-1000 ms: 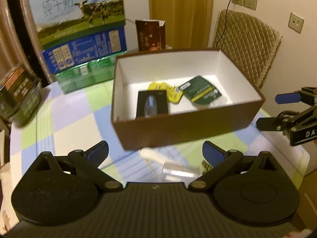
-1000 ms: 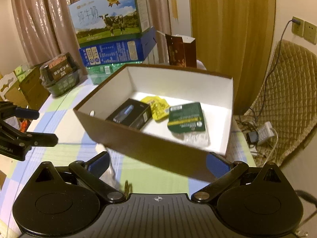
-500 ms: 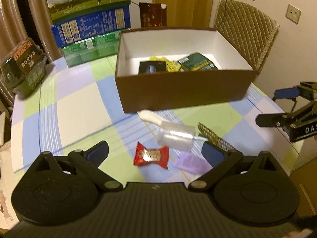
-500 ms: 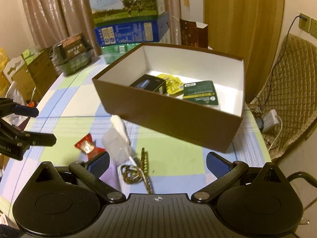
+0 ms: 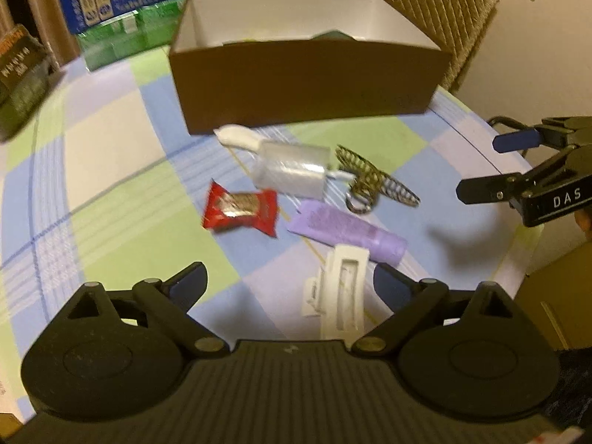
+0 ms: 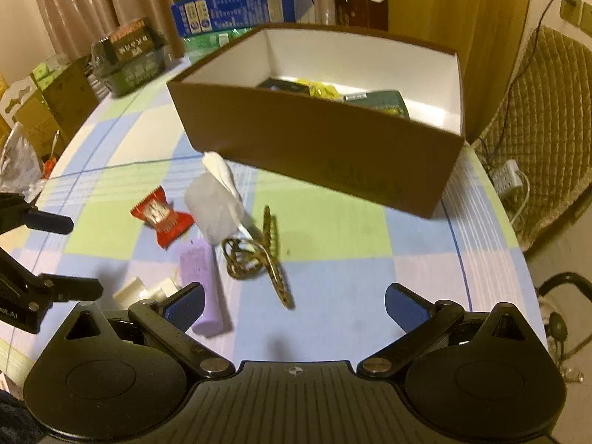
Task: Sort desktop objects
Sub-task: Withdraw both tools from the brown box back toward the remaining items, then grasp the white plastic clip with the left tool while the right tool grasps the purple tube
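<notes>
Left wrist view: left gripper (image 5: 288,281) spread, jaws closing, nothing pinched. The white plastic hair clip (image 5: 338,292) lies just inside its right finger, near edge of the checked tablecloth (image 5: 111,155). Right gripper (image 6: 294,301) spread wide, empty, above the leopard-print hair claw (image 6: 266,255). Judgement: centre the left gripper on the clip before closing; avoid the lilac tube (image 5: 347,231) beside it. Brown cardboard box (image 5: 307,88) sits far.

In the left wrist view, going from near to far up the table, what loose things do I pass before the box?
White clip → purple tube → red candy wrapper → clear plastic bottle → brown box.
</notes>
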`<state>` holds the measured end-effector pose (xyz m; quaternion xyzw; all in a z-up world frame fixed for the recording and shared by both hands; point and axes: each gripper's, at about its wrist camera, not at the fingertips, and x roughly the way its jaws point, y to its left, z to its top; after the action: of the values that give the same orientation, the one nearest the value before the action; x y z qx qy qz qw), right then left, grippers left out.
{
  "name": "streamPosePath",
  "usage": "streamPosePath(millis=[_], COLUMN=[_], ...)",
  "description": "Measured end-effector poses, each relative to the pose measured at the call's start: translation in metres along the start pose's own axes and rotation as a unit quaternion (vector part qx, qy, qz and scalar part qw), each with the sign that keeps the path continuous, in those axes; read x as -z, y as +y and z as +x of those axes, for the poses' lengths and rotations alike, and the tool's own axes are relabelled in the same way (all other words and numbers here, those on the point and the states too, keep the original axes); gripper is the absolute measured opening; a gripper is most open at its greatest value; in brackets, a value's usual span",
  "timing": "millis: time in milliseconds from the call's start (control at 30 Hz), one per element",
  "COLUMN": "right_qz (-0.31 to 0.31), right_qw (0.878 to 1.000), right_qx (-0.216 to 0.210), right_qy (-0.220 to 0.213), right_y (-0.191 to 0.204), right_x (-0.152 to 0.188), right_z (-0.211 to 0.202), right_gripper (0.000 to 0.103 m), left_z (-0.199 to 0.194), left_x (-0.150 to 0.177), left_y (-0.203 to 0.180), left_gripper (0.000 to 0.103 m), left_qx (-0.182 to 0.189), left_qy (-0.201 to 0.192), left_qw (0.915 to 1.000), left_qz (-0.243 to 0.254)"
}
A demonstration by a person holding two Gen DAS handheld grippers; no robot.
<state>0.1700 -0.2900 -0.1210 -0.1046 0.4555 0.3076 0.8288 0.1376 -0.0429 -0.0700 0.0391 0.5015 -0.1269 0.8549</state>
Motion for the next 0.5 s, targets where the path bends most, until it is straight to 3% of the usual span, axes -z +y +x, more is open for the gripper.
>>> streamPosePath(millis=[267,500], right_qz=[0.021,0.037], right_qw=[1.000,0.999], right_qx=[0.011,0.022], right_qy=[0.020,0.033], right_y=[-0.012,-0.021], right_x=[0.013,0.022], right_z=[0.007,0.012], right_gripper=[0.101,0.101], left_z=[0.027,0.051], left_x=[0.010,0.012], left_y=[-0.013,-0.020], left_gripper=[0.088,0.084], left_qx=[0.027,0.028], left_qy=[0.026,0.043], left_qw=[0.9991,0.9983], left_qz=[0.017,0.028])
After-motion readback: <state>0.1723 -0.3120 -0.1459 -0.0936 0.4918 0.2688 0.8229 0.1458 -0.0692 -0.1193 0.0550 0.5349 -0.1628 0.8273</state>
